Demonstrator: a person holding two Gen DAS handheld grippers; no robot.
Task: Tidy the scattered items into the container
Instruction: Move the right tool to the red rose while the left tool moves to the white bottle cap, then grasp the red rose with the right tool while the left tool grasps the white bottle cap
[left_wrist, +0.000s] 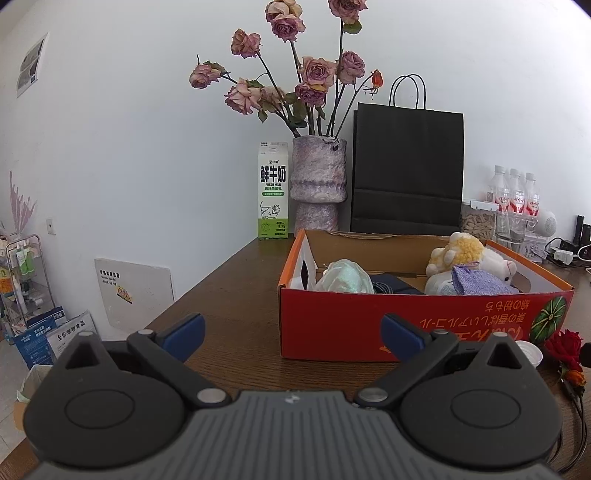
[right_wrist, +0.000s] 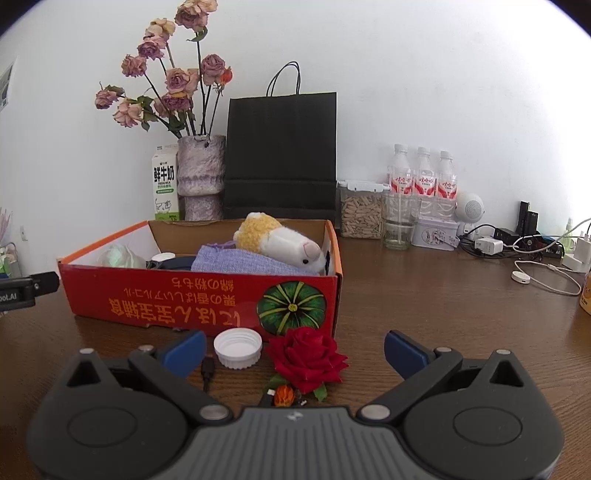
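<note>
Your left gripper (left_wrist: 291, 338) hovers level, jaws spread wide and holding nothing, facing the red cardboard box (left_wrist: 369, 325) on the brown wooden table (left_wrist: 229, 288). Your right gripper (right_wrist: 293, 354), equally wide and unladen, frames the red fabric rose (right_wrist: 306, 358) and white plastic cap (right_wrist: 238, 348) lying just before the box.

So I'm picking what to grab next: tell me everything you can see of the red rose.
The red rose lies on the wooden table outside the red box, just before its pumpkin-printed front. Full, deep red bloom facing up, green leaves below, a small orange bud beside the stem. It sits between the open right claw's fingers, untouched; the white cap lies just left.
</note>
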